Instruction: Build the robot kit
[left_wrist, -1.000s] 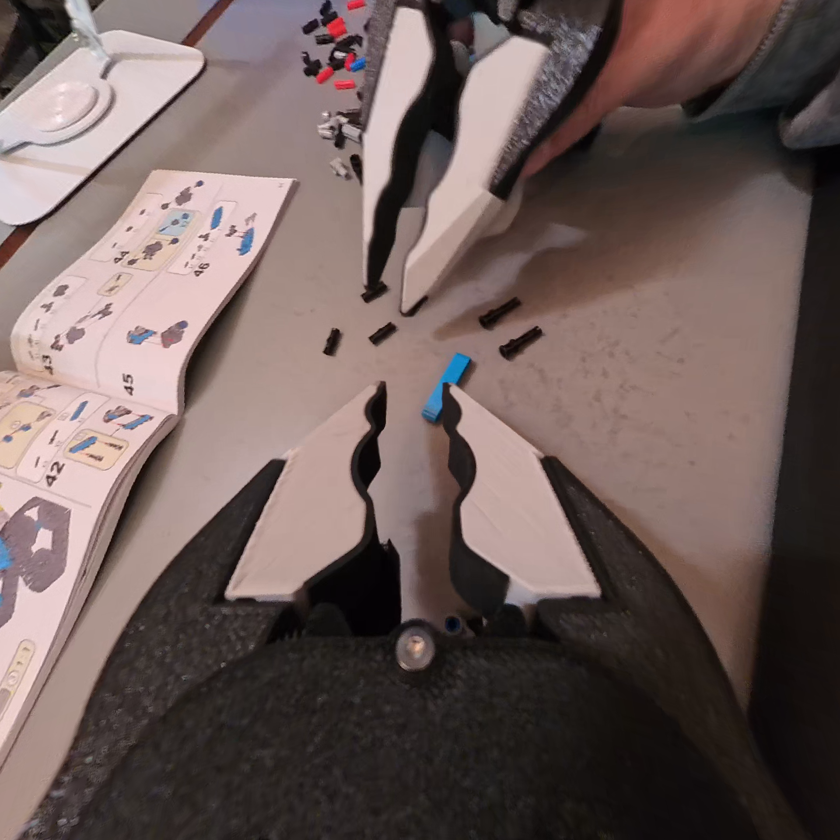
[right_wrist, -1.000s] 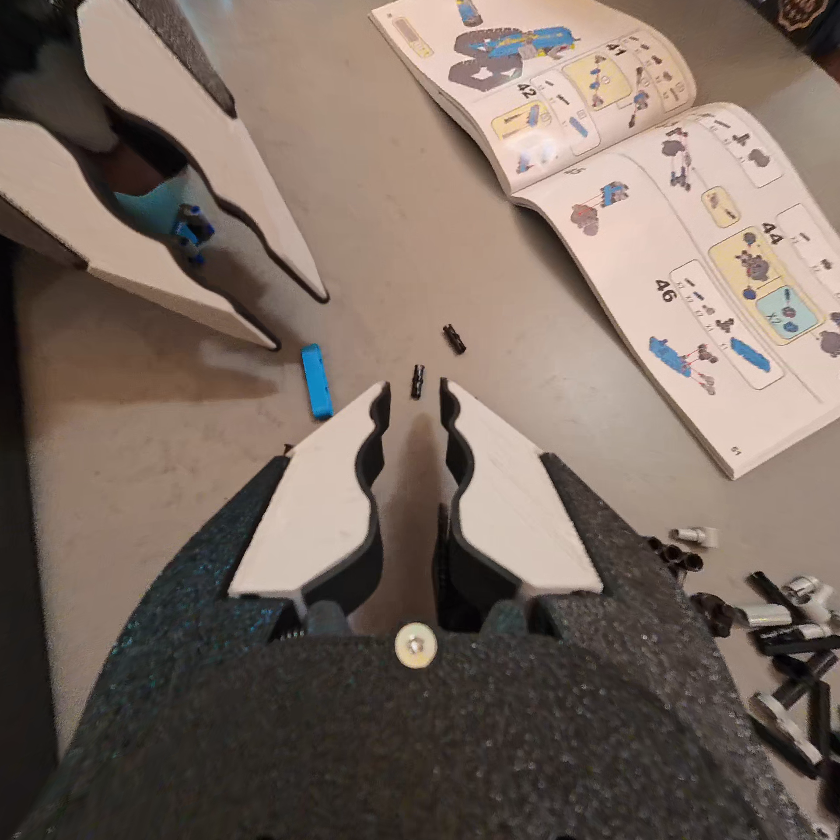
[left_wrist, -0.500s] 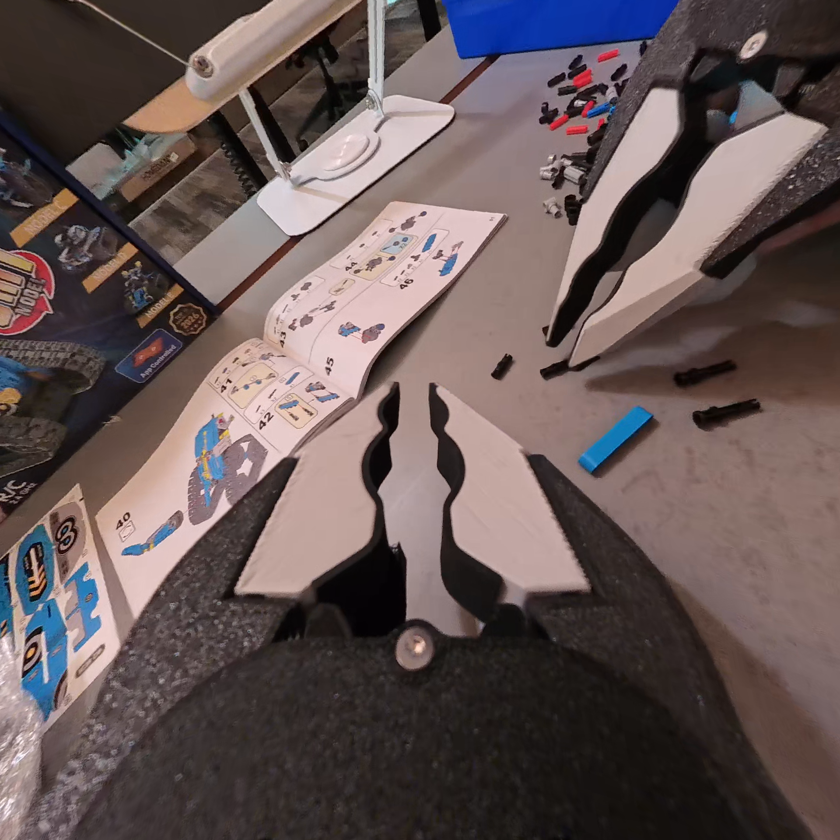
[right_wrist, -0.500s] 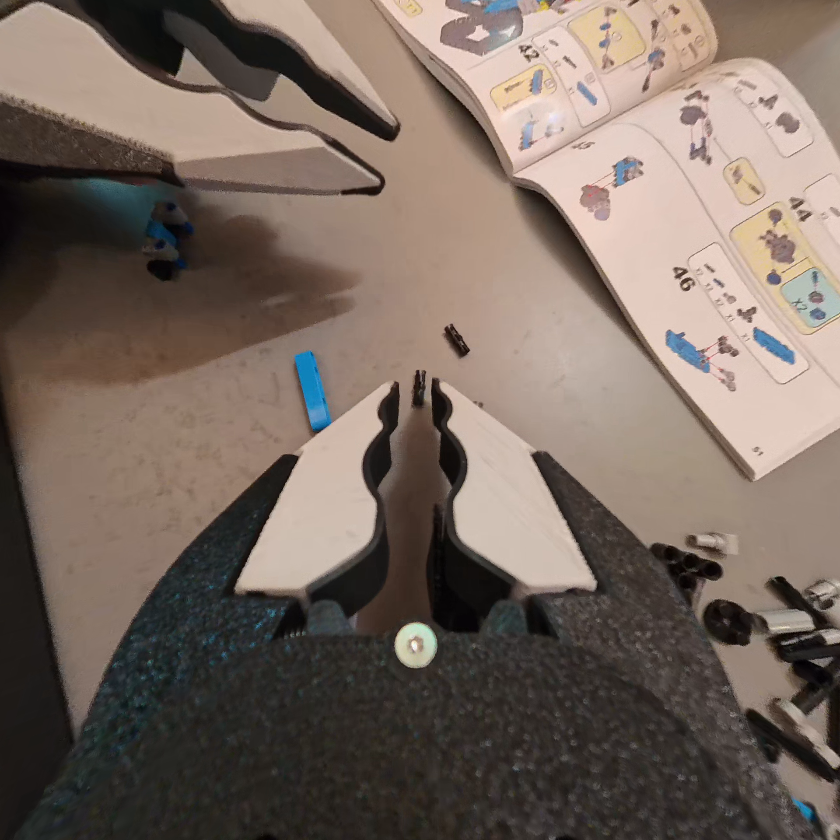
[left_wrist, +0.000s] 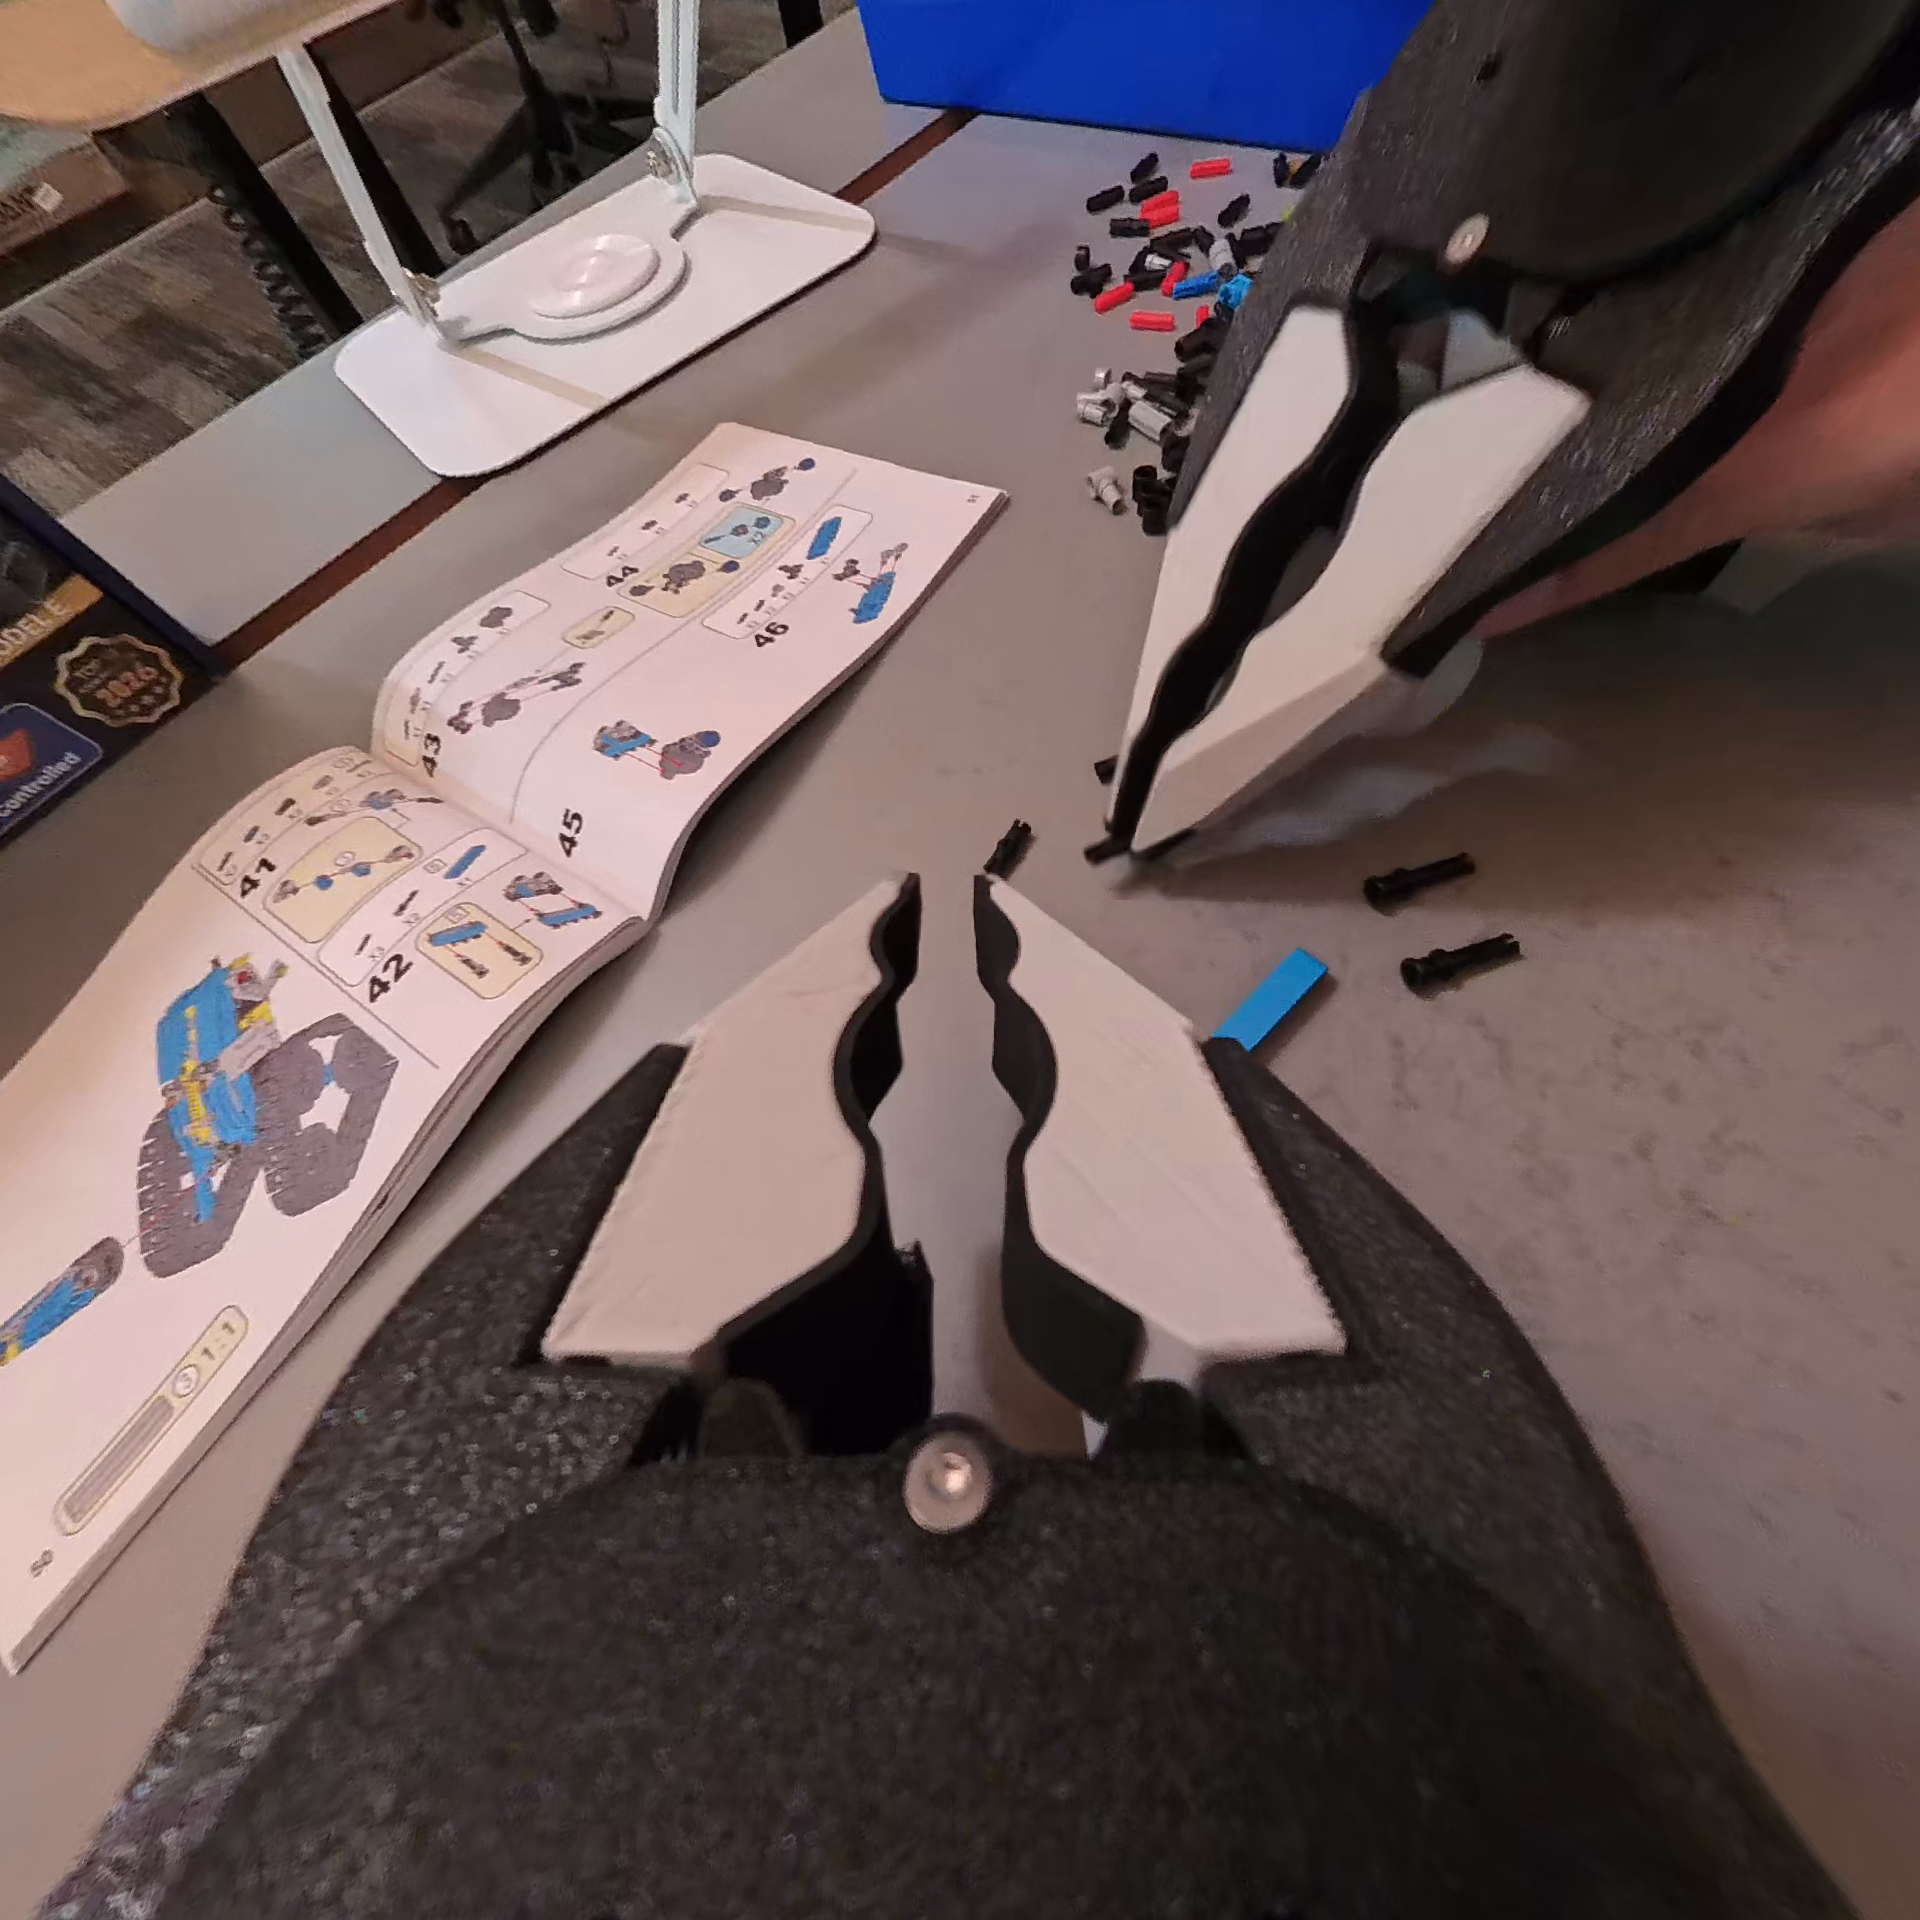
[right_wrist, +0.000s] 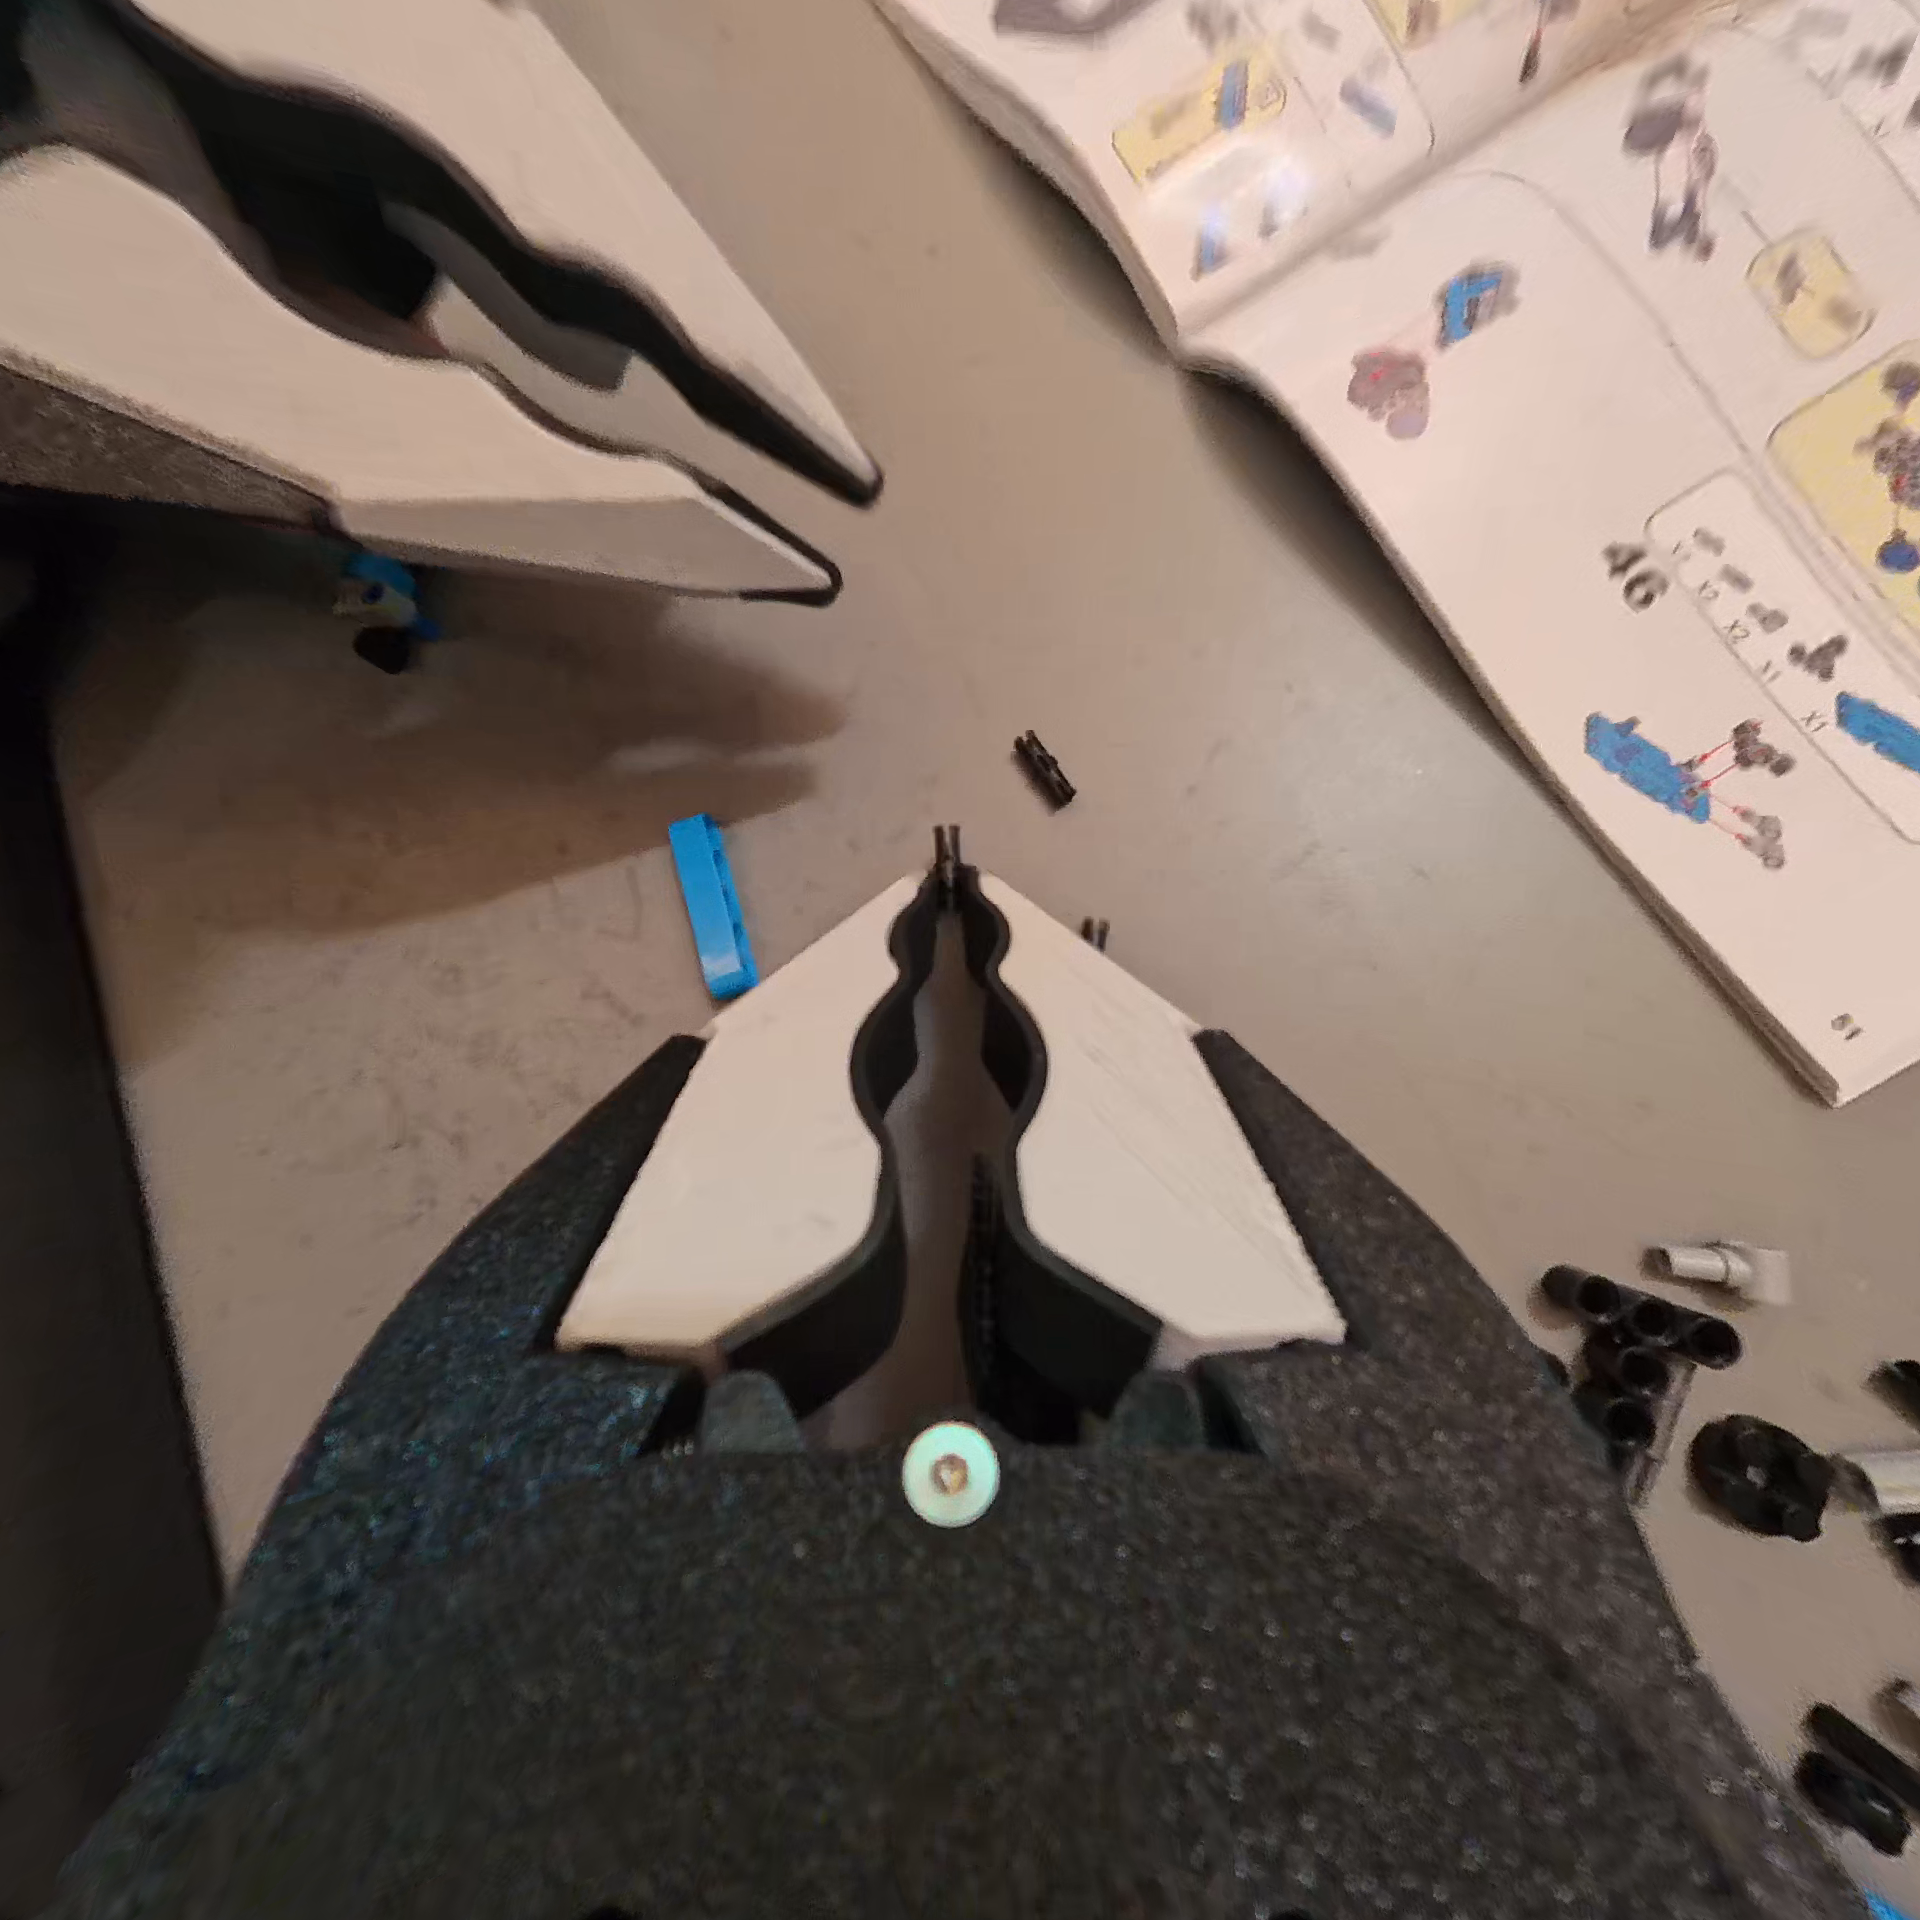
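Note:
My right gripper (right_wrist: 948, 883) is shut on a small black pin (right_wrist: 948, 857) and pinches it at the very fingertips, low over the grey table (right_wrist: 1195, 644). A second black pin (right_wrist: 1044, 769) lies just beyond it. A blue beam (right_wrist: 712, 906) lies to its left. In the left wrist view the right gripper (left_wrist: 1120, 847) touches down at the upper right, with the pin (left_wrist: 1099, 850) at its tips. My left gripper (left_wrist: 945, 885) is empty, its jaws a narrow gap apart, above the table near a loose black pin (left_wrist: 1006, 844).
An open instruction booklet (left_wrist: 623, 727) lies to the left. Two longer black pins (left_wrist: 1418, 881) and the blue beam (left_wrist: 1273, 997) lie to the right. A pile of small parts (left_wrist: 1153, 260), a white lamp base (left_wrist: 603, 301) and a blue bin (left_wrist: 1122, 52) stand farther back. A small blue assembly (right_wrist: 379, 613) sits under the left gripper.
My right gripper has closed on the black pin that lay between its tips. My left gripper has lifted and swung left, away from the blue beam, and its jaws have narrowed.

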